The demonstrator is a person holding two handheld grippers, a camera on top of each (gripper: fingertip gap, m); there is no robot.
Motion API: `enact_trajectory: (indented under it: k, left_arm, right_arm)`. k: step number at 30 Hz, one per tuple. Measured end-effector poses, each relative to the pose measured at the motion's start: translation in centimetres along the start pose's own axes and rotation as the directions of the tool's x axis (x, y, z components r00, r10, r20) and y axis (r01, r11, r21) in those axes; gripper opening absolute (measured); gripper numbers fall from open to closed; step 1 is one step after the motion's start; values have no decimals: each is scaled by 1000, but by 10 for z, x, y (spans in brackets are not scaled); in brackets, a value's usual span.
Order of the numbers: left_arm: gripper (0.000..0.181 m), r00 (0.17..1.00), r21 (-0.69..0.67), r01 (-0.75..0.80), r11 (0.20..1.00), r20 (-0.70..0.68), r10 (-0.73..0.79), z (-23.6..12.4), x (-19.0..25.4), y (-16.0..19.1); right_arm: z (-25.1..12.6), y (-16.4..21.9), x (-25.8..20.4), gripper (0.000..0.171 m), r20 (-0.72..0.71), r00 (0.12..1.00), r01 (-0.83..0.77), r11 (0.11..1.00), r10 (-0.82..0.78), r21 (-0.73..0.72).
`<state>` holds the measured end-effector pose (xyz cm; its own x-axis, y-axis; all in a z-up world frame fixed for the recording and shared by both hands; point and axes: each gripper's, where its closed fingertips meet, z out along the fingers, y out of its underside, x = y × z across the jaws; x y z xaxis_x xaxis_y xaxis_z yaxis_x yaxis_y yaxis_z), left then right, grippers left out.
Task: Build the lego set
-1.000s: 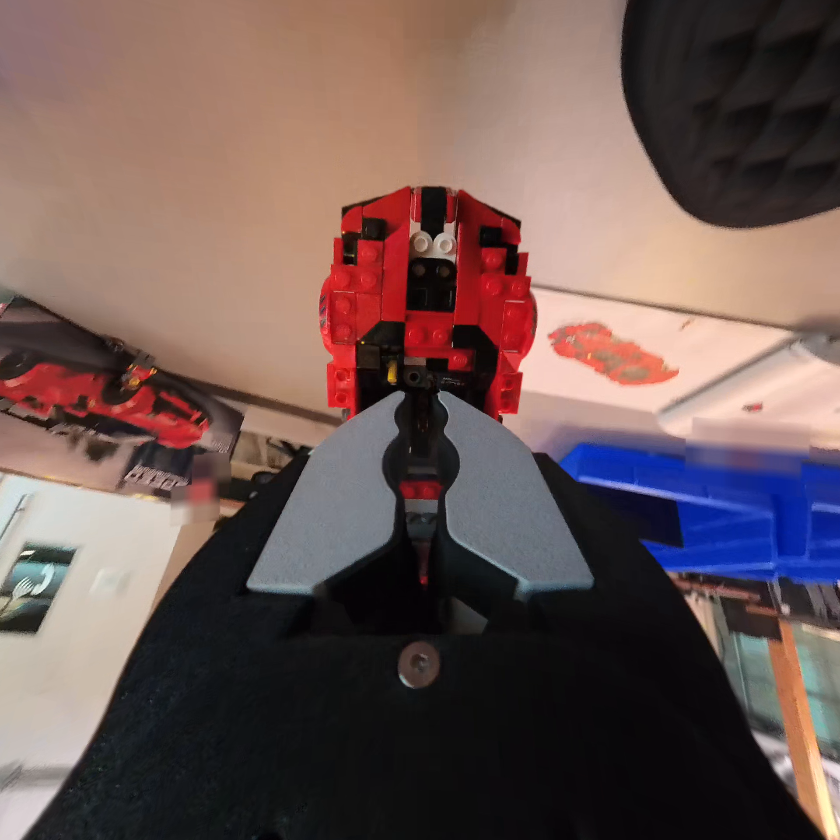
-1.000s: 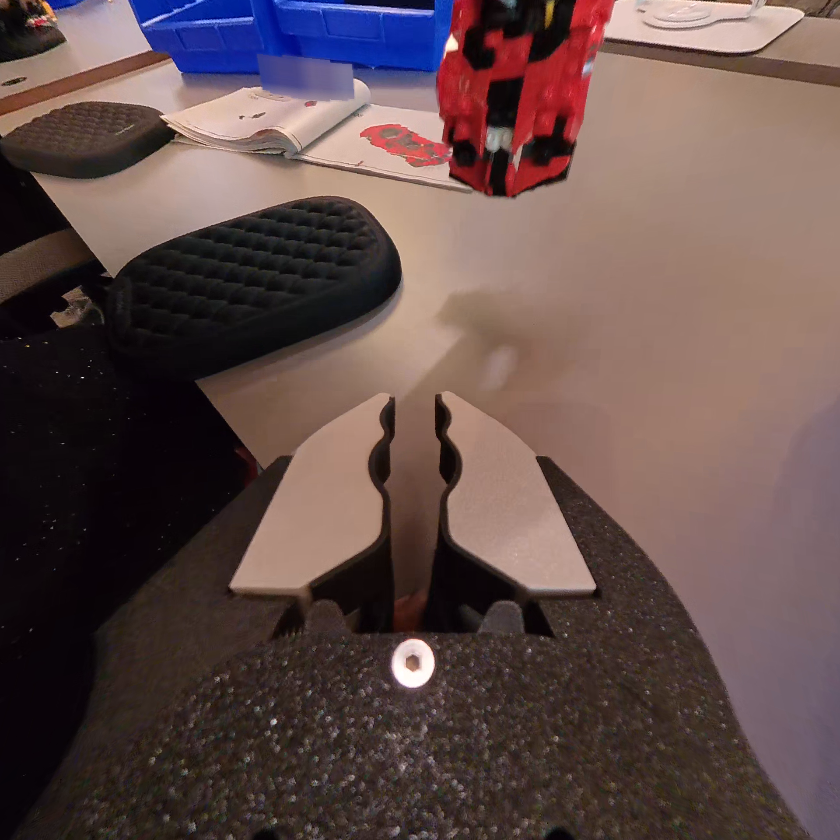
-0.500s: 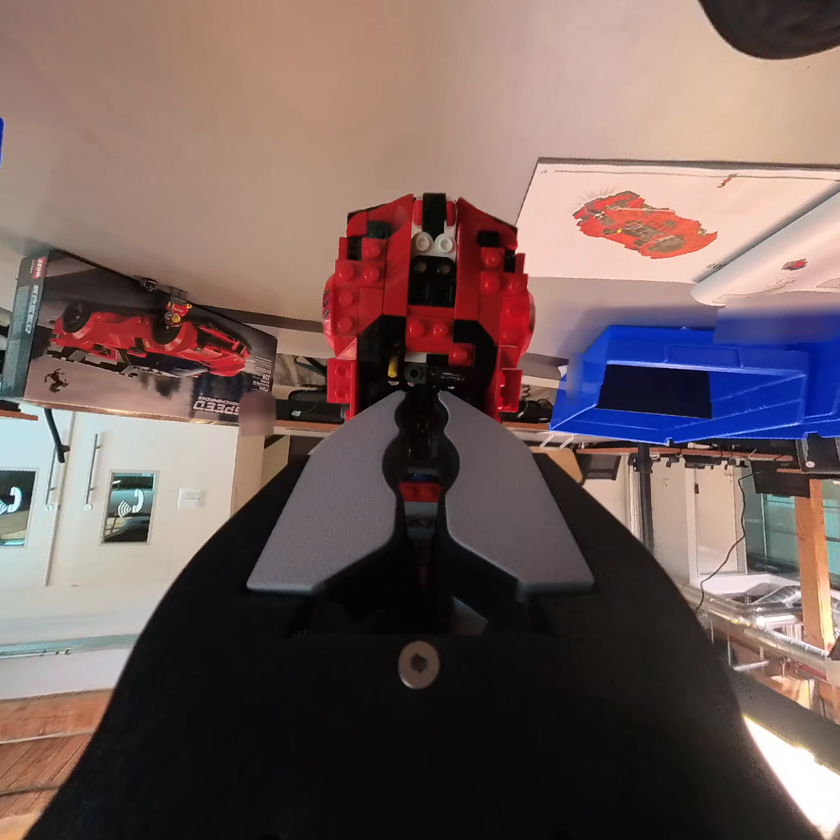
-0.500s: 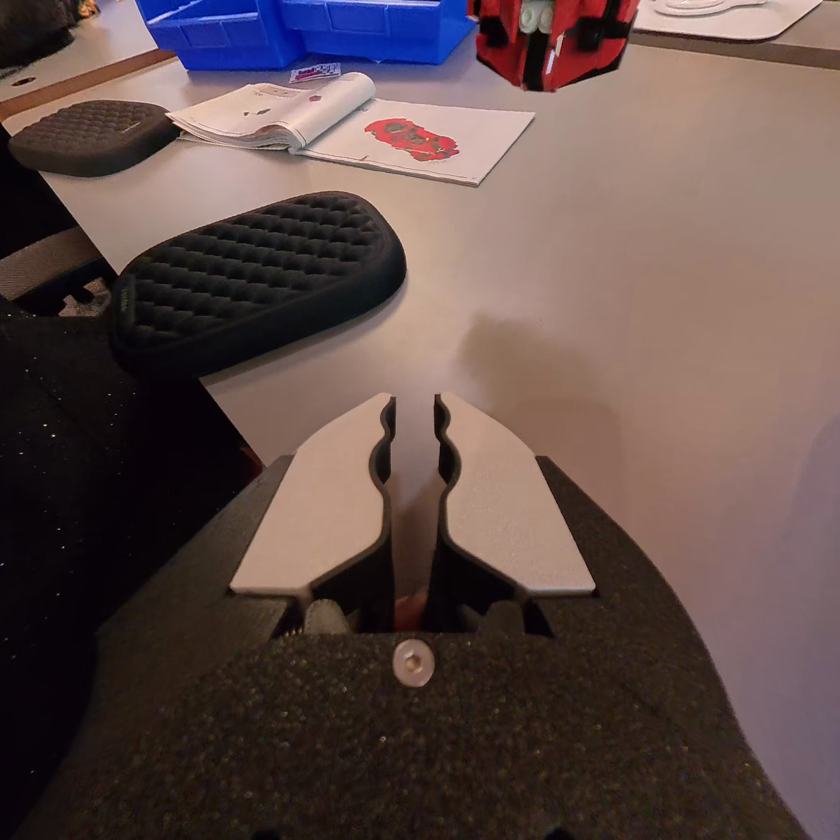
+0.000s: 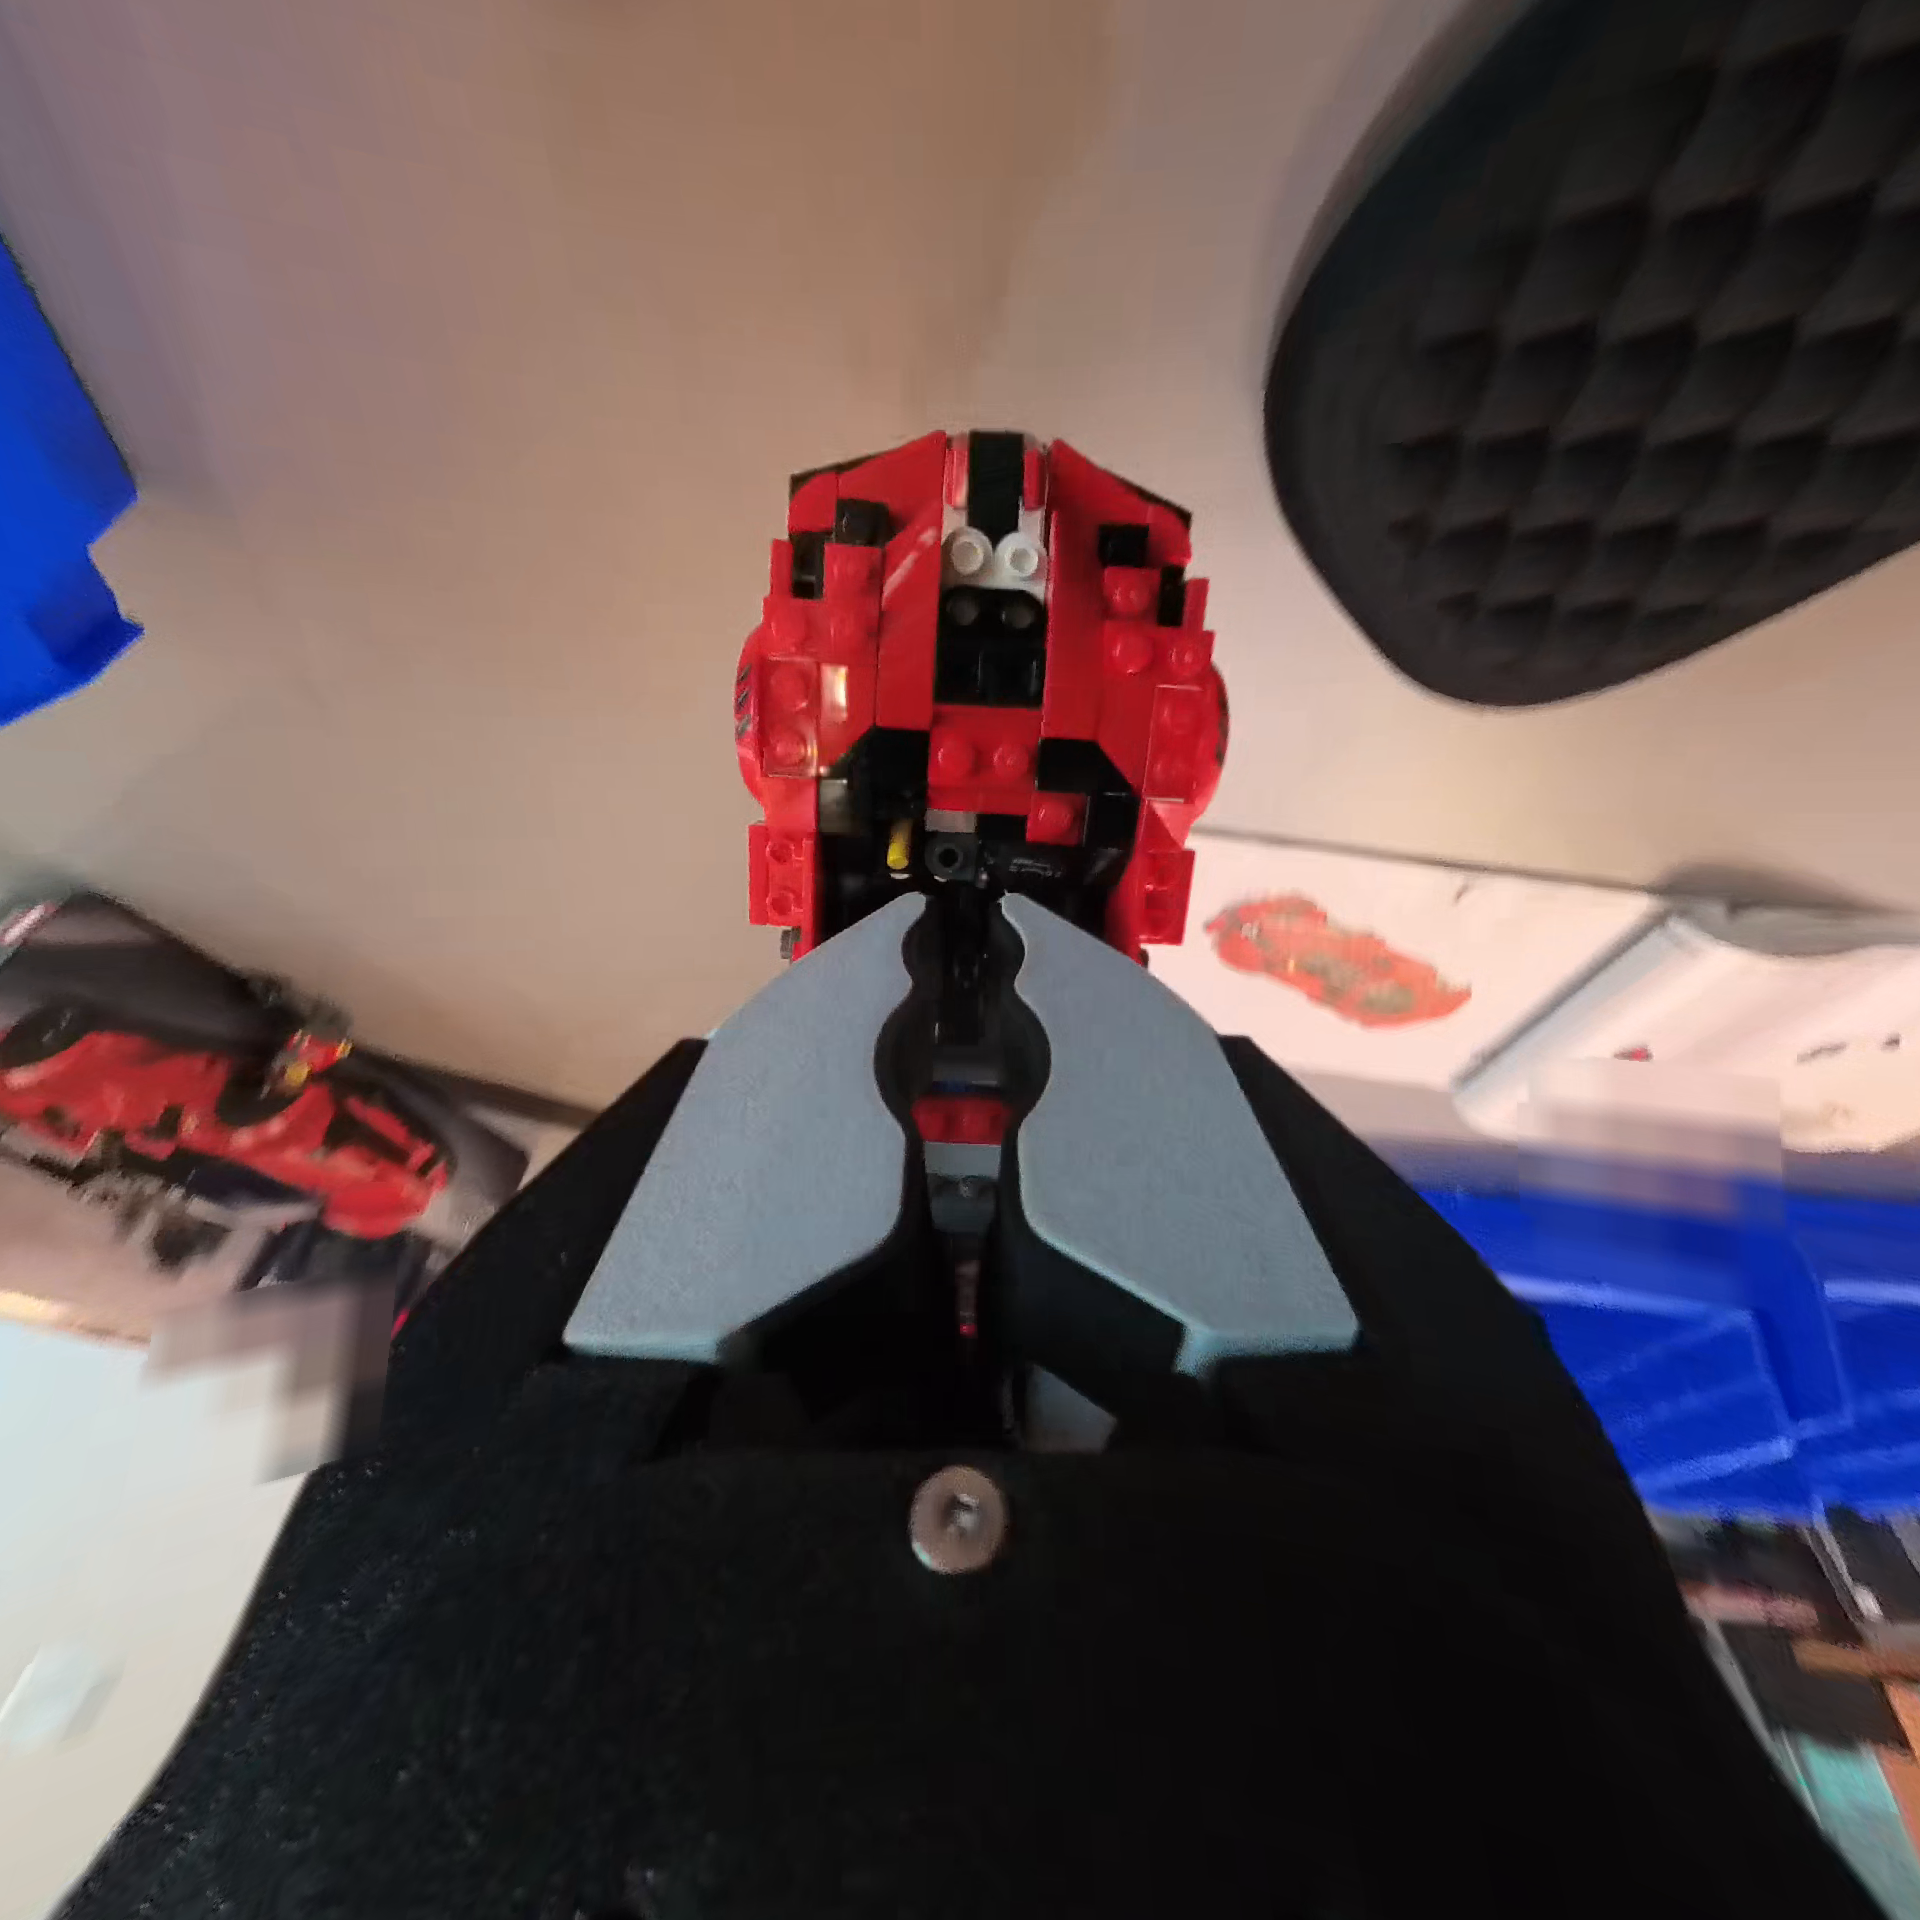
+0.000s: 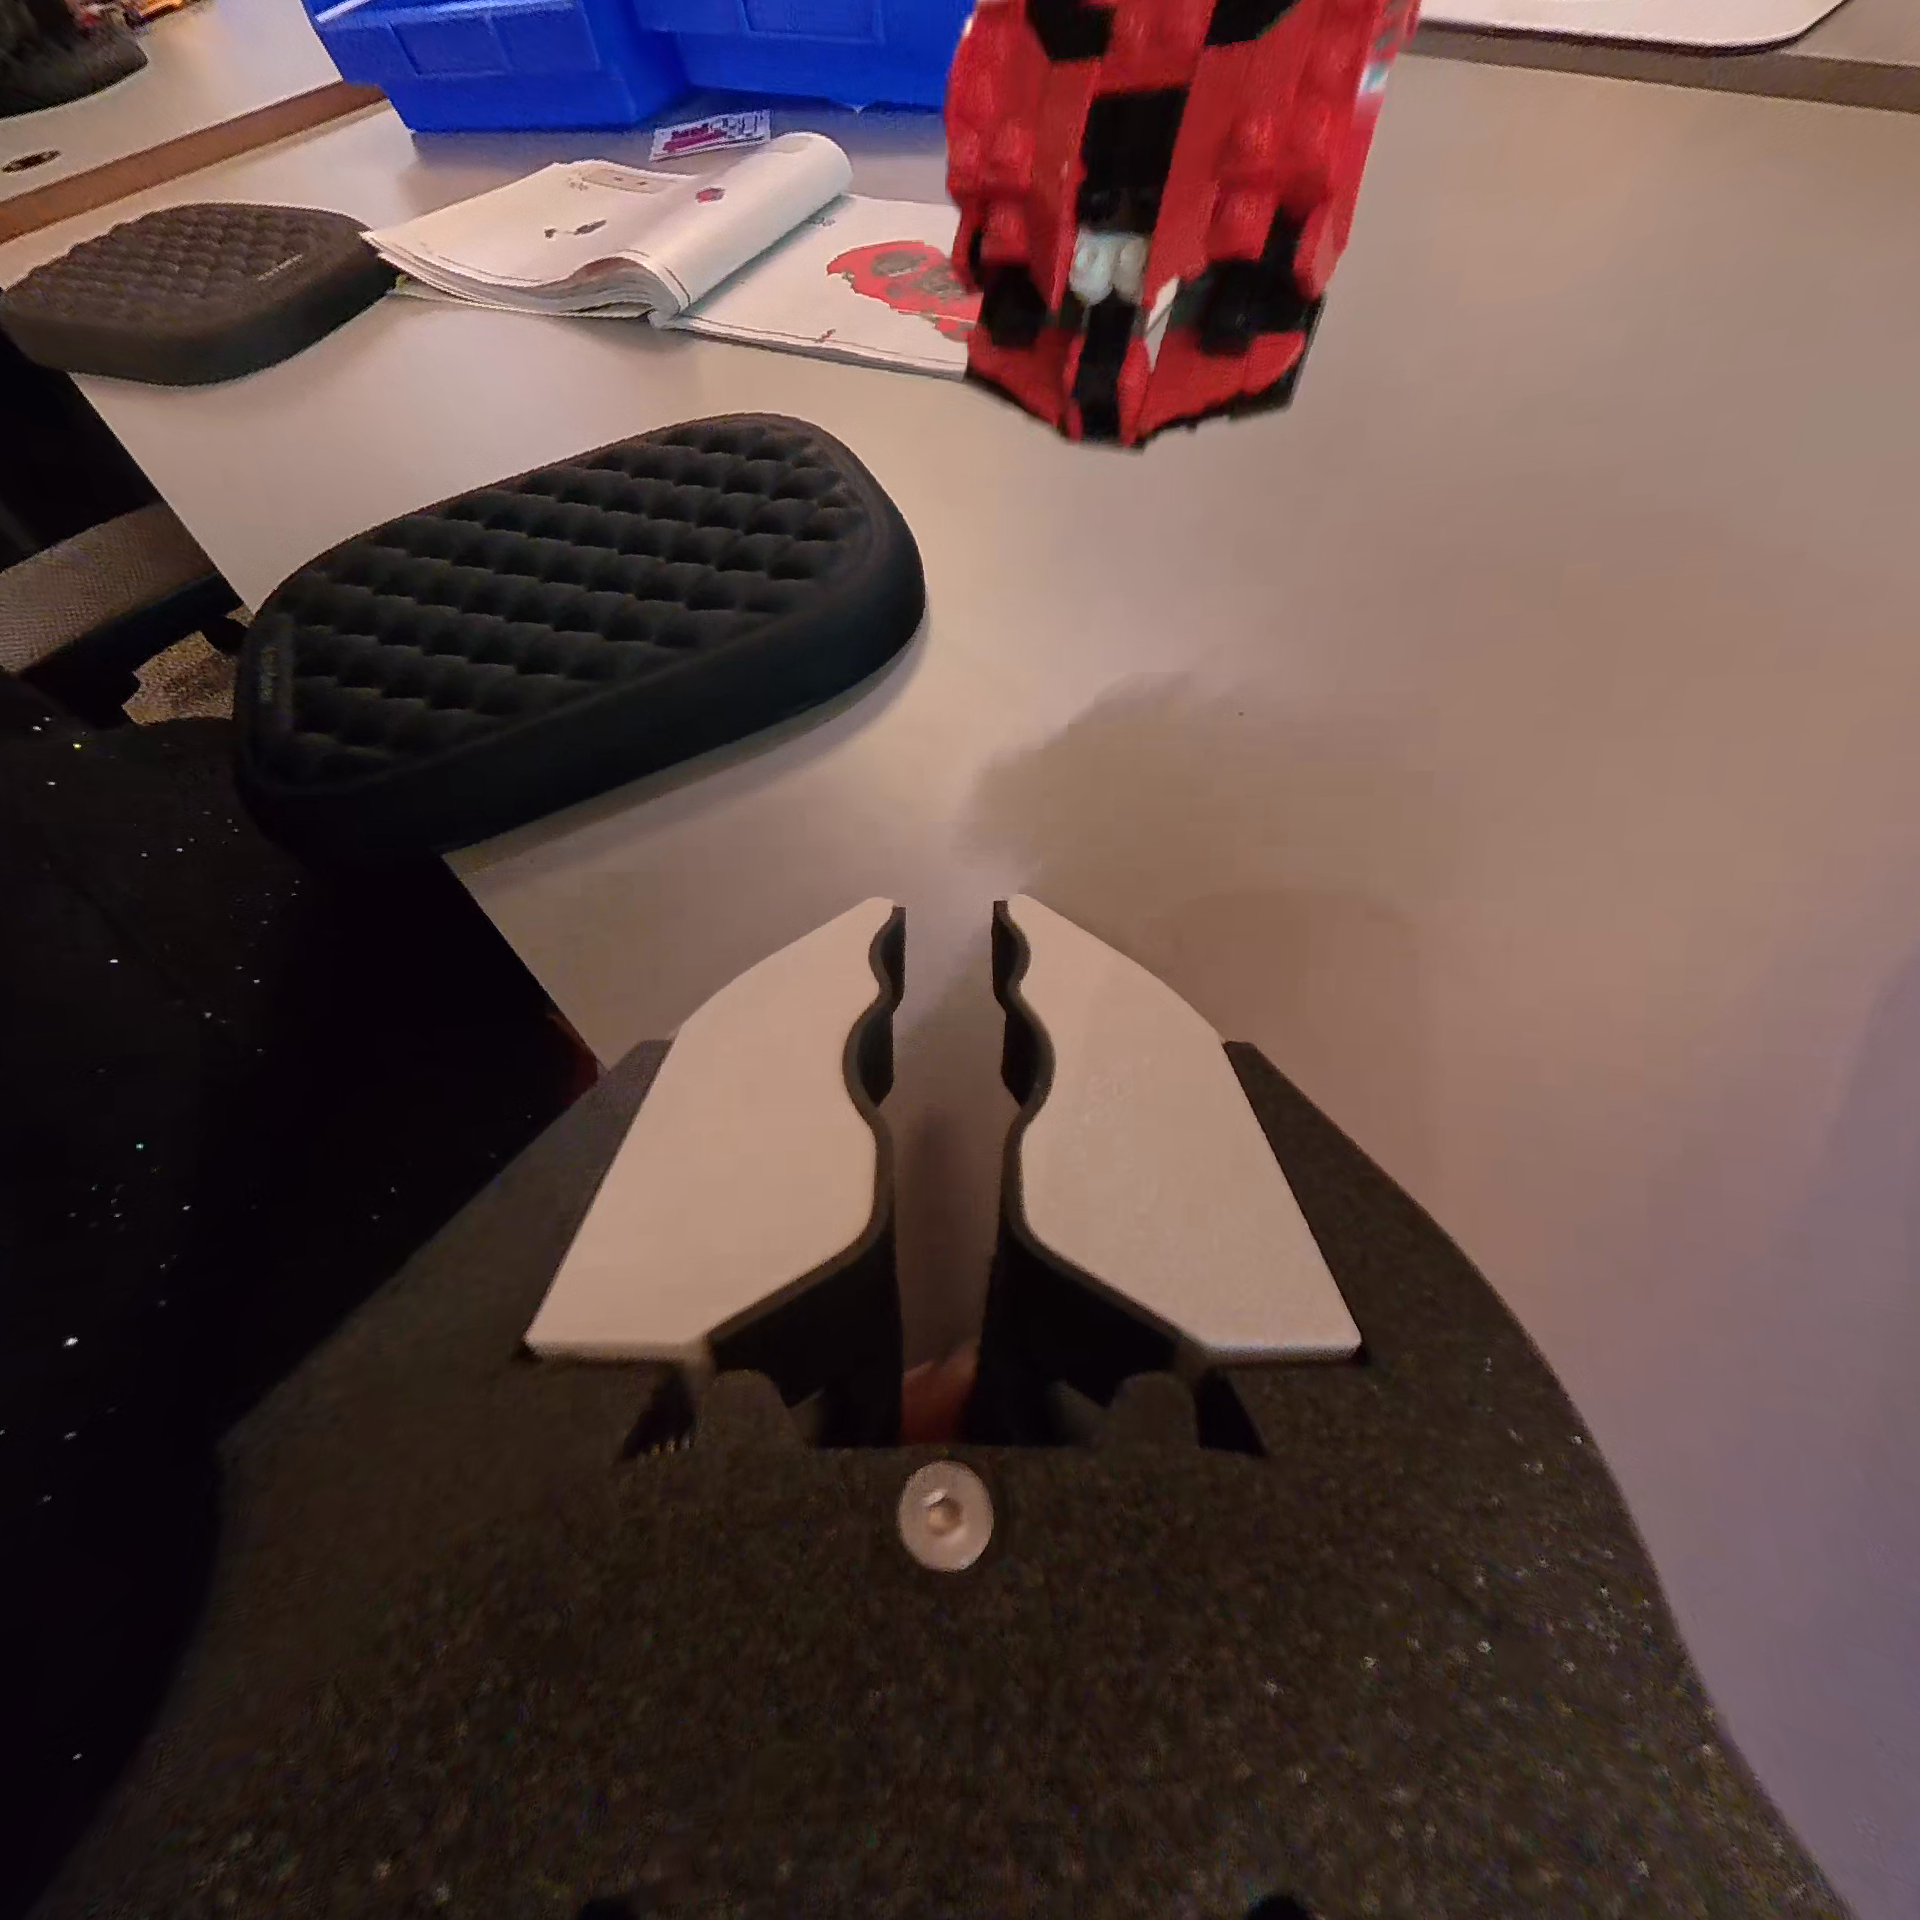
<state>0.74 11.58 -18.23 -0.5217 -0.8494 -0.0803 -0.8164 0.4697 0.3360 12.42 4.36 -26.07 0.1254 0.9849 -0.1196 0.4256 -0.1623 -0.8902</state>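
A red and black lego car [image 5: 982, 686] is held end-on in my left gripper [image 5: 964, 914], which is shut on its rear end; the view is upside down. In the right wrist view the same car [image 6: 1153, 208] hangs nose-down above the grey table [image 6: 1455, 675], blurred. My right gripper [image 6: 948, 914] is low over the table's near edge, its fingers slightly apart with nothing between them. The open instruction booklet [image 6: 665, 249] lies behind the car, and also shows in the left wrist view [image 5: 1455, 956].
A black quilted pad [image 6: 561, 613] lies left of my right gripper, another pad [image 6: 177, 281] farther left. Blue bins [image 6: 644, 52] stand at the table's back. The lego box [image 5: 208, 1101] with the car picture shows in the left wrist view.
My left gripper swung the car up and away, then back down over the table. The left view tilted back toward the table and pad. My right gripper has barely moved.
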Motion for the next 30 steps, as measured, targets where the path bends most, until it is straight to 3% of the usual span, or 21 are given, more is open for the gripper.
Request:
enact_trajectory:
  k: [5,9,17,30]
  left_arm:
    - [7,1000,251,26,968,-5,-26,20,-3,-21]
    - [7,999,366,36,930,3,-40,36,-6,-32]
    - [7,1000,439,17,898,-14,-12,66,-4,-42]
    - [7,998,474,-3,881,-52,31,85,1,-43]
  right_arm:
    - [0,1,0,16,4,1000,-7,1000,7,-4]
    - [1,1,0,16,5,1000,-6,1000,6,-3]
    - [1,2,0,16,5,1000,-8,1000,8,-5]
    - [2,2,0,15,2,1000,-10,1000,10,-6]
